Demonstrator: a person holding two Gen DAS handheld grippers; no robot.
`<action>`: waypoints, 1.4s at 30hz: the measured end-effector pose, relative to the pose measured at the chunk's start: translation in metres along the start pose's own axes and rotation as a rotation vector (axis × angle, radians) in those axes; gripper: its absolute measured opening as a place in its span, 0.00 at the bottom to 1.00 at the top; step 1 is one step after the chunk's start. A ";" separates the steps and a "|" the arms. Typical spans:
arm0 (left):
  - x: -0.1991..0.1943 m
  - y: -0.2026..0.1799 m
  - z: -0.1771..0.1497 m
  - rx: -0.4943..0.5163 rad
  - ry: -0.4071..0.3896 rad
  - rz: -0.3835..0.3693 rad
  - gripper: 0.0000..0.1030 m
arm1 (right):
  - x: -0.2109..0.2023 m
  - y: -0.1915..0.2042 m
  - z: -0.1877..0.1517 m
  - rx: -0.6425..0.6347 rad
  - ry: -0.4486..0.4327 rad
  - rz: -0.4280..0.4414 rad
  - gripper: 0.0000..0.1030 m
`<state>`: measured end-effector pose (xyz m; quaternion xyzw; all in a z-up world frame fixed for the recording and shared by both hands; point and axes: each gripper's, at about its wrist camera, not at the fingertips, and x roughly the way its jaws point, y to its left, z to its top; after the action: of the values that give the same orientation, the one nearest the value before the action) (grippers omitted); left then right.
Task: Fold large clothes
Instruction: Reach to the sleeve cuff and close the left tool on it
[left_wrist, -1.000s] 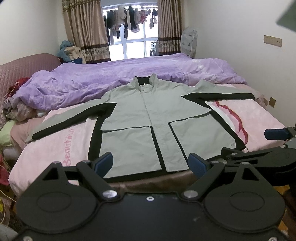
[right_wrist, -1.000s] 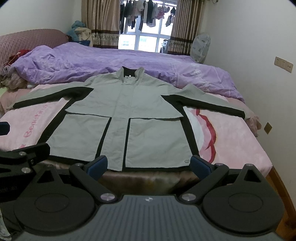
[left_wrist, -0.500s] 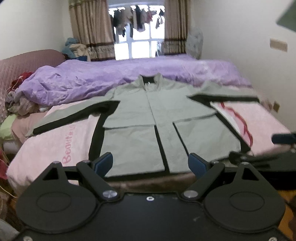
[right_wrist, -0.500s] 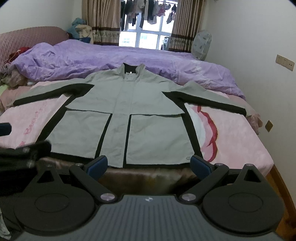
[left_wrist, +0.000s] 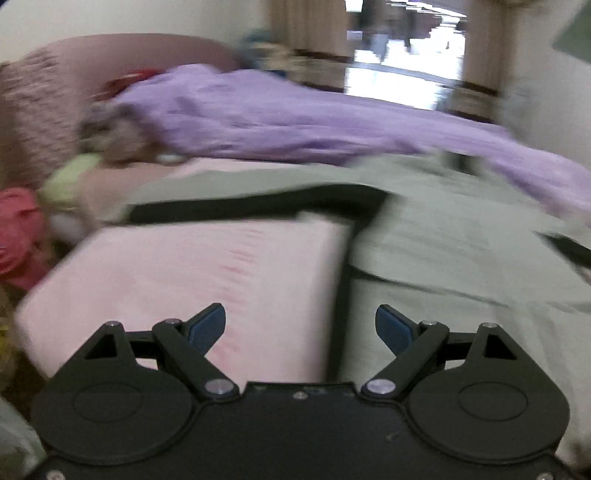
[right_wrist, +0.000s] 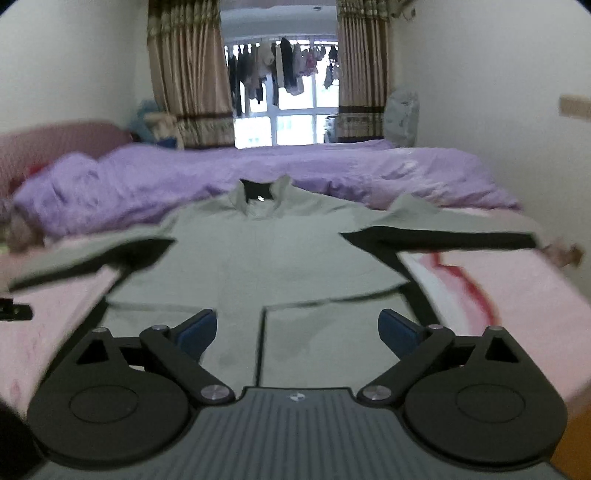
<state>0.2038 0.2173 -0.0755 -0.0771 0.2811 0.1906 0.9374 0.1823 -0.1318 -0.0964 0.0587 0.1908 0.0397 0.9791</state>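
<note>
A large grey-green jacket with black trim (right_wrist: 280, 258) lies spread flat, front up, on the pink bed sheet (right_wrist: 517, 295), sleeves out to both sides. My right gripper (right_wrist: 297, 328) is open and empty, low over the jacket's lower front. My left gripper (left_wrist: 300, 326) is open and empty, above the pink sheet (left_wrist: 207, 269) by the jacket's left side edge (left_wrist: 461, 251). The jacket's left sleeve (left_wrist: 258, 201) stretches across ahead of it. The left view is blurred.
A purple duvet (right_wrist: 221, 173) lies bunched across the bed behind the jacket. Clothes are piled at the bed's left edge (left_wrist: 22, 229). A pink headboard (left_wrist: 44, 92) stands left. Wall runs along the right (right_wrist: 517, 92). A window with curtains (right_wrist: 284, 92) is at the far end.
Both grippers have moved forward over the bed. The left one has swung left toward the jacket's left sleeve and side. The right one now hovers over the jacket's hem. Both stay open.
</note>
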 end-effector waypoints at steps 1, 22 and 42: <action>0.019 0.020 0.013 -0.015 -0.010 0.053 0.88 | 0.014 -0.009 0.001 0.041 0.006 0.036 1.00; 0.300 0.281 0.123 -0.443 0.171 0.366 0.83 | 0.180 -0.056 0.022 0.068 0.273 -0.156 0.74; 0.270 0.227 0.158 -0.348 0.041 0.326 0.02 | 0.197 -0.039 0.035 -0.069 0.312 -0.175 0.74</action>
<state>0.3991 0.5494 -0.1027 -0.1947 0.2717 0.3834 0.8610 0.3800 -0.1539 -0.1417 0.0016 0.3434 -0.0303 0.9387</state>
